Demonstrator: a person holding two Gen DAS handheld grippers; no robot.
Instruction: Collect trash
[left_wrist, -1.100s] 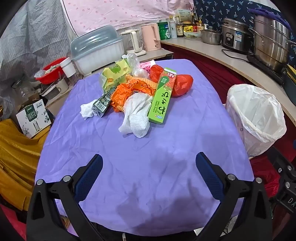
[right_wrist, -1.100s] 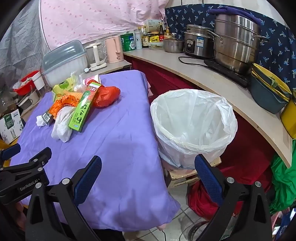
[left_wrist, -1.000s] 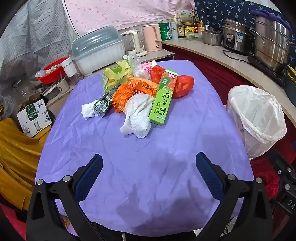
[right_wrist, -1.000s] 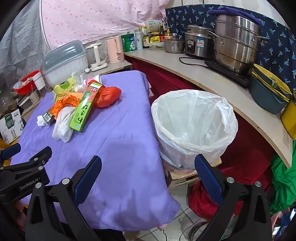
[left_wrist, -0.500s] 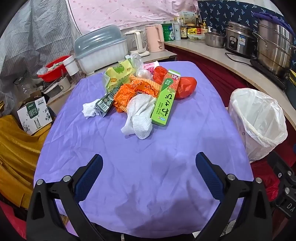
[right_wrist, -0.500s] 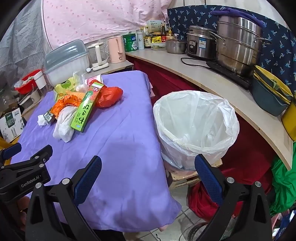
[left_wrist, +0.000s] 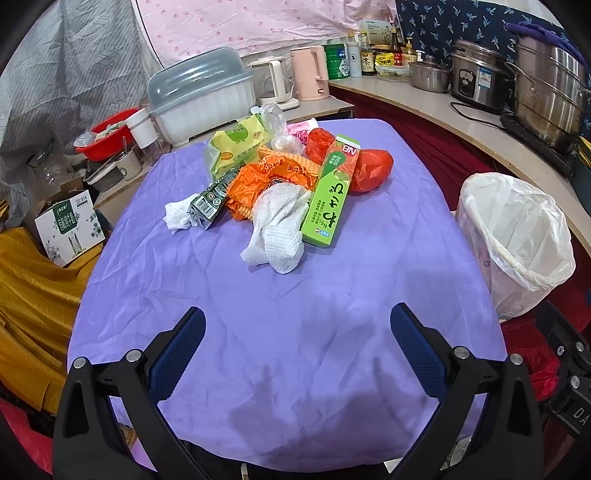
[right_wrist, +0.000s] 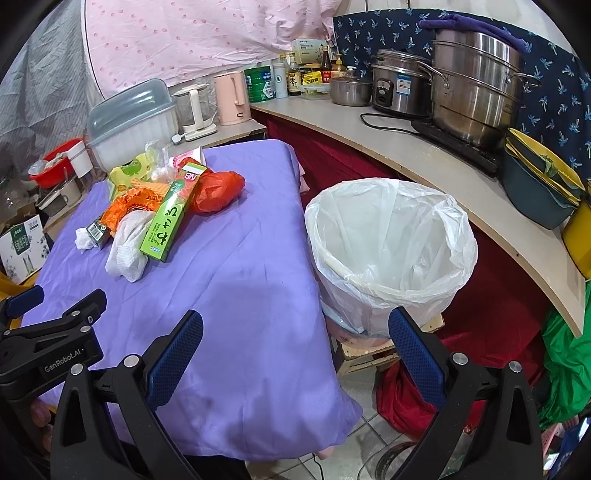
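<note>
A pile of trash lies on the far half of the purple table (left_wrist: 288, 332): a green carton (left_wrist: 330, 194), a white paper towel (left_wrist: 277, 225), an orange wrapper (left_wrist: 266, 177), a red bag (left_wrist: 369, 168), a yellow-green packet (left_wrist: 236, 146), a small dark carton (left_wrist: 208, 201) and a crumpled tissue (left_wrist: 176, 218). A bin lined with a white bag (left_wrist: 517, 240) stands right of the table; it also shows in the right wrist view (right_wrist: 391, 251). My left gripper (left_wrist: 297, 354) is open and empty above the near table. My right gripper (right_wrist: 295, 354) is open and empty near the table's right edge, short of the bin.
A curved counter (right_wrist: 424, 162) with steel pots (right_wrist: 476, 85) and a rice cooker runs behind the bin. A covered dish rack (left_wrist: 201, 98), kettles and a red basin stand beyond the table. A cardboard box (left_wrist: 68, 225) and yellow cloth are at the left.
Both grippers have drifted slightly forward toward the pile and stay open. The trash has not moved.
</note>
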